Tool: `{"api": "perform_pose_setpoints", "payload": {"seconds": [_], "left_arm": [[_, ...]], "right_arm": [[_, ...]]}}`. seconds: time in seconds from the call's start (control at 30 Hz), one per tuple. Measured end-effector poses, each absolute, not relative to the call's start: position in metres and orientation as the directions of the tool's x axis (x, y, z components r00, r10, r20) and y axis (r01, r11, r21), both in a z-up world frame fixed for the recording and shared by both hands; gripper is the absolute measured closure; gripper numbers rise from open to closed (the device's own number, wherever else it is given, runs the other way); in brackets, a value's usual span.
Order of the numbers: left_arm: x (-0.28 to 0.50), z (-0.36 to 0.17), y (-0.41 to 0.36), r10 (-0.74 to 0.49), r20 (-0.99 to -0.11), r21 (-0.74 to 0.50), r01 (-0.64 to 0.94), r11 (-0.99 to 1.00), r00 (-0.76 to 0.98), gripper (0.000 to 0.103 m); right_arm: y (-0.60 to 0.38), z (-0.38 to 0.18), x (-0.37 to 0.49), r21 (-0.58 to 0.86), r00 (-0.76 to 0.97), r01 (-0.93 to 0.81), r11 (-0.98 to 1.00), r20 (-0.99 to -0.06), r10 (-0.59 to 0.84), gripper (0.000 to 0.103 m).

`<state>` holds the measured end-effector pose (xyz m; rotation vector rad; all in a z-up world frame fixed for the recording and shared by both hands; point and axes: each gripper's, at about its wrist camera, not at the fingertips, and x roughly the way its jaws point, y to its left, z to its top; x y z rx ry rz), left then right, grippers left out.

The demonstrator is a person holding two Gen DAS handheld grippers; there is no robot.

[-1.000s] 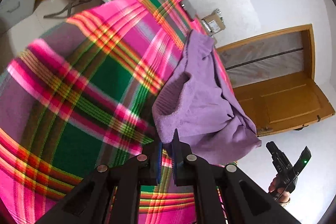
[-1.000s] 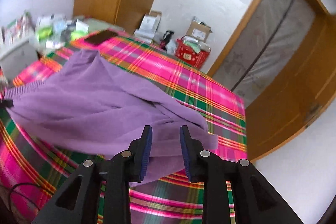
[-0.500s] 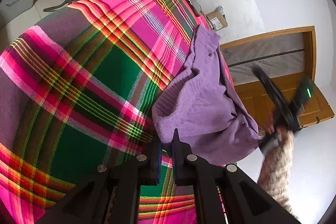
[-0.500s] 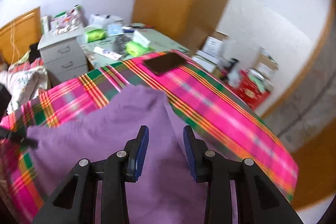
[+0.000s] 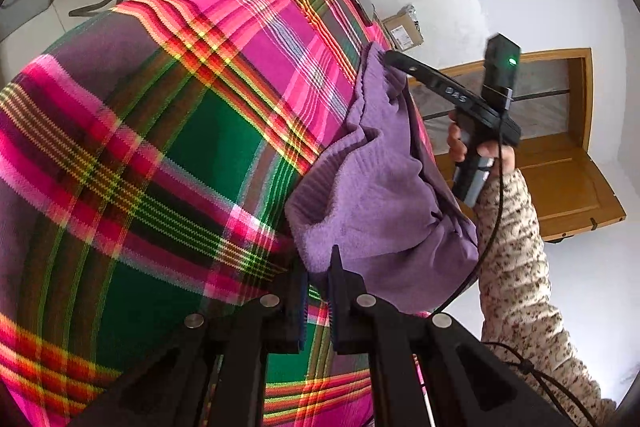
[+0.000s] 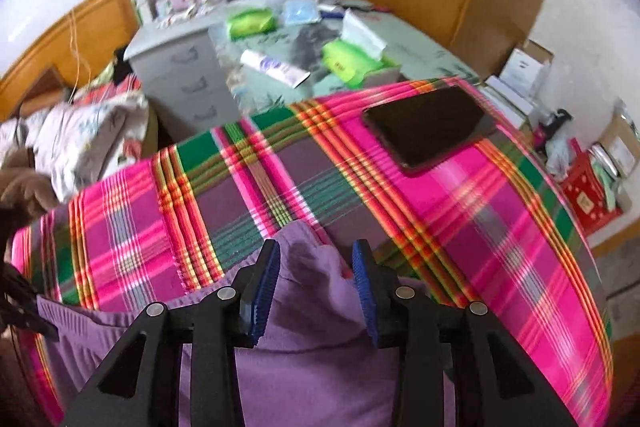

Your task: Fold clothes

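A purple sweater [image 5: 384,195] lies bunched on a table covered with a pink and green plaid cloth [image 5: 160,147]. My left gripper [image 5: 318,277] is shut on the sweater's near ribbed edge. In the right wrist view the sweater [image 6: 304,339] stretches from that grip at the left edge to my right gripper [image 6: 316,251]. The right gripper's jaws are opening and point down over the far corner. A fold of purple fabric sits between the blue pads [image 6: 266,279], which do not press on it. In the left wrist view a hand holds the right gripper [image 5: 396,61] at that far corner.
A black phone [image 6: 428,125] lies on the cloth beyond the sweater. Past the table stand a grey drawer unit [image 6: 180,67], a cluttered surface with green packs [image 6: 344,61] and a red basket [image 6: 588,195]. A speckled sleeve [image 5: 516,267] reaches in from the right.
The right gripper swung from the sweater's near right side across to its far corner, tipped downward, and its jaws widened. The left gripper kept still with the edge in its grip.
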<state>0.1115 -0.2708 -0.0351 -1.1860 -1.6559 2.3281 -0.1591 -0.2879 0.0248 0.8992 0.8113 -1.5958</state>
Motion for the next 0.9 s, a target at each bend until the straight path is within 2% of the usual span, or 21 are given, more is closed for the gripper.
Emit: {"api": "perform_pose_setpoints", "payload": {"seconds": [0.13,0.27,0.33,0.4,0.57,0.7,0.9], "left_arm": [[0.113,-0.038,-0.272,0.458,-0.538,-0.833,0.361,-0.419,-0.708,0.094],[0.115,-0.039,-0.273,0.460,-0.536,-0.833,0.357,-0.422,-0.708,0.094],[0.114,-0.038,-0.271,0.454,-0.543,-0.827,0.358,-0.433,-0.706,0.095],[0.115,-0.036,-0.274,0.443,-0.551,-0.820,0.361,-0.444,-0.707,0.095],[0.113,-0.030,-0.278,0.402,-0.547,-0.817,0.366,-0.445,-0.734,0.096],[0.121,-0.020,-0.289,0.322,-0.561,-0.796,0.390,-0.463,-0.762,0.096],[0.134,-0.027,-0.303,0.264,-0.594,-0.775,0.455,-0.438,-0.760,0.096]], "right_arm": [[-0.296,0.007,-0.160,-0.053,-0.104,0.989,-0.137,-0.911,-0.399,0.064],[-0.295,0.007,-0.164,-0.037,-0.095,0.988,-0.150,-0.910,-0.403,0.064],[-0.294,0.008,-0.160,-0.052,-0.109,0.988,-0.145,-0.903,-0.417,0.076],[-0.294,0.012,-0.155,-0.069,-0.125,0.987,-0.142,-0.891,-0.437,0.094],[-0.297,0.034,-0.146,-0.087,-0.167,0.981,-0.171,-0.829,-0.534,0.095],[-0.309,0.051,-0.137,-0.081,-0.186,0.977,-0.195,-0.770,-0.611,0.095],[-0.336,0.047,-0.128,-0.070,-0.188,0.976,-0.208,-0.753,-0.631,0.095]]}}
